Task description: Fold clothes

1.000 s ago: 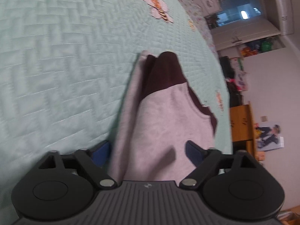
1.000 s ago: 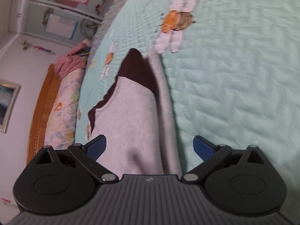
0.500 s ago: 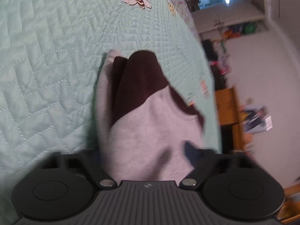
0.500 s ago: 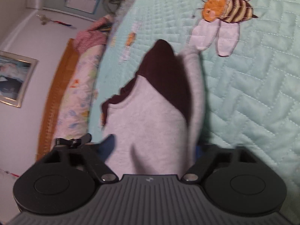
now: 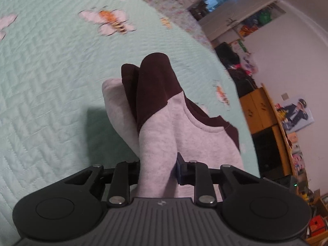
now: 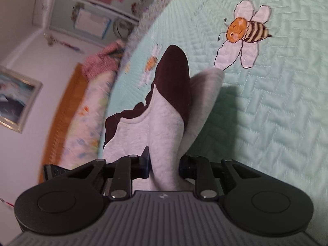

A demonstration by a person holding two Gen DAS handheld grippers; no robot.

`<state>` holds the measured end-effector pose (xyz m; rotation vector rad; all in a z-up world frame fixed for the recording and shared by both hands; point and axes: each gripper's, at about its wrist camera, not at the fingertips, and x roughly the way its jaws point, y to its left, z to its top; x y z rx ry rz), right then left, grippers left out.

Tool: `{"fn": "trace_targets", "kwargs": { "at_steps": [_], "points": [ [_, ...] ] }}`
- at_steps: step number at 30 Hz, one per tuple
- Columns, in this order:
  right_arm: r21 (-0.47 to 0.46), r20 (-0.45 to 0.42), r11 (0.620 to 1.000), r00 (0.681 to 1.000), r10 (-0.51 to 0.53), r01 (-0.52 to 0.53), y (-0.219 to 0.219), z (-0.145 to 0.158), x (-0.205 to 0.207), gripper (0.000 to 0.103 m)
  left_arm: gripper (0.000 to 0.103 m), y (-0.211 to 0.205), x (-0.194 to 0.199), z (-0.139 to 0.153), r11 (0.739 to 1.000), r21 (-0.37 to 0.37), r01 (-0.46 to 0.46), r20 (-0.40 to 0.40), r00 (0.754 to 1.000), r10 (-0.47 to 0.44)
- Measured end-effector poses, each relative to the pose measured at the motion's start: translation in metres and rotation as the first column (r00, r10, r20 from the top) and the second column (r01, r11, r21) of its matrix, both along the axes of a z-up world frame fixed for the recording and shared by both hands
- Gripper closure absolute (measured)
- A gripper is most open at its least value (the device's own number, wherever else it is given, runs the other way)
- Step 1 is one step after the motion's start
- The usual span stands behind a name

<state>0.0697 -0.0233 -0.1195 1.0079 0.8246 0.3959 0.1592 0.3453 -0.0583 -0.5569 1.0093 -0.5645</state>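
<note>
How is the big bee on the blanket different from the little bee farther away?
The big bee is sharp, with clear dark stripes and outlined white wings; the little bee is blurry, its stripes unclear. The big bee lies right of the sweatshirt; the little bee lies left of it. Both are orange-bodied pictures on the green quilt.

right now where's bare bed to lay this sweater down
Bare quilt lies left of the sweater below the bee patch, and in the right view right of it under the big bee. The headboard side is crowded.
</note>
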Motion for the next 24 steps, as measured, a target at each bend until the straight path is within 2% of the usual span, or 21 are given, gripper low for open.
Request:
{"fn": "trace_targets", "kwargs": {
  "at_steps": [3,7,11,15,17,19,22,24],
  "points": [
    [0.057,0.025,0.998,0.999,-0.040,0.039,-0.015,0.011,-0.018,0.077,0.077,-0.025,-0.002,0.024,0.999,0.005,0.033,0.008,0.999,-0.033],
    [0.055,0.073,0.993,0.992,-0.107,0.104,-0.055,0.042,-0.041,0.077,0.077,-0.085,0.008,0.049,0.992,-0.066,0.104,0.023,0.994,-0.103],
    [-0.035,0.123,0.988,0.982,-0.145,0.150,-0.122,0.086,-0.046,0.077,0.076,-0.157,0.018,0.071,0.984,-0.122,0.133,0.042,0.991,-0.129],
    [-0.203,0.151,0.962,0.977,-0.152,0.181,-0.194,0.130,-0.029,0.077,0.076,-0.233,0.028,0.077,0.972,-0.180,0.151,0.038,0.989,-0.146],
    [-0.267,0.149,0.943,0.975,-0.162,0.198,-0.228,0.143,-0.019,0.077,0.076,-0.265,0.033,0.072,0.971,-0.179,0.159,0.038,0.987,-0.154],
    [-0.291,0.118,0.933,0.976,-0.184,0.212,-0.260,0.137,-0.007,0.077,0.076,-0.290,0.041,0.053,0.977,-0.146,0.155,0.012,0.988,-0.155],
    [-0.297,0.033,0.930,0.976,-0.215,0.215,-0.295,0.101,0.014,0.076,0.074,-0.323,0.059,0.008,0.987,-0.081,0.137,-0.072,0.987,-0.143],
    [-0.340,-0.050,0.920,0.973,-0.224,0.194,-0.308,0.057,0.033,0.074,0.070,-0.338,0.073,-0.039,0.986,0.008,0.164,-0.133,0.978,-0.161]
  ]
}}
